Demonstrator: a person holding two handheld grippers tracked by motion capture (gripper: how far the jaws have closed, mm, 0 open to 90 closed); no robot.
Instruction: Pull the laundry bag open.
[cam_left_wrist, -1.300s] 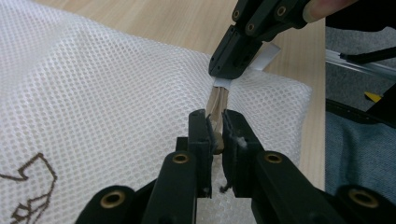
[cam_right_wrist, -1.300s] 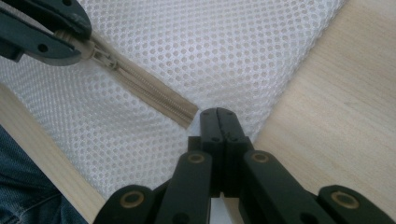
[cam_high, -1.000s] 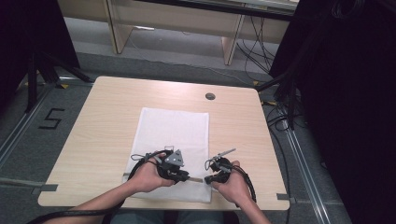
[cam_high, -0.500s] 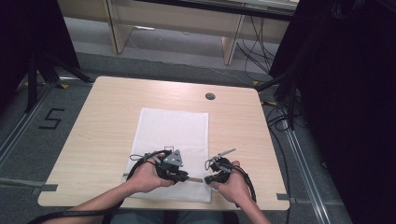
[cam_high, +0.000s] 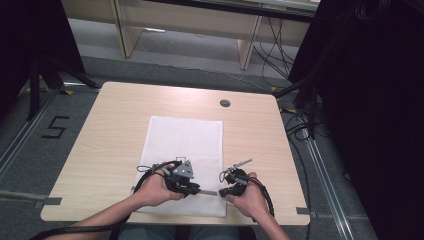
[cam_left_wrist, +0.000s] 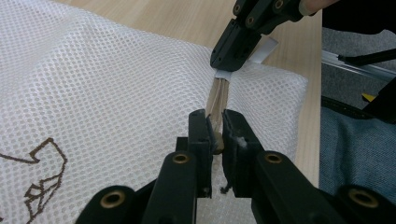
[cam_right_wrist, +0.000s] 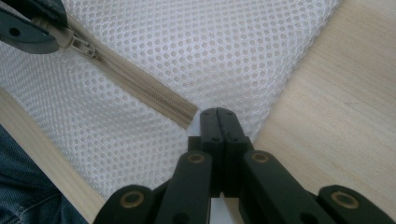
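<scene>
L gripper (cam_left_wrist: 215, 135) pinches zip pull (cam_left_wrist: 216, 141); R gripper (cam_right_wrist: 218, 113) clamps mesh bag (cam_high: 185, 145) end tab (cam_left_wrist: 261, 50), anchoring for unzip.

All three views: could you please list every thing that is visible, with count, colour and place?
Mesh bag: one, white, flat on the table's middle and near part.
Zipper: one, beige, along the bag's near edge.
Zipper pull: one, beige, between the left jaws.
Table: one, light wood.
Table hole: one, dark, far side.
Floor mark "5": one, black, left of table.
Left hand-held gripper: one, black, shut on the pull.
Right hand-held gripper: one, black, shut on the bag's corner tab.
</scene>
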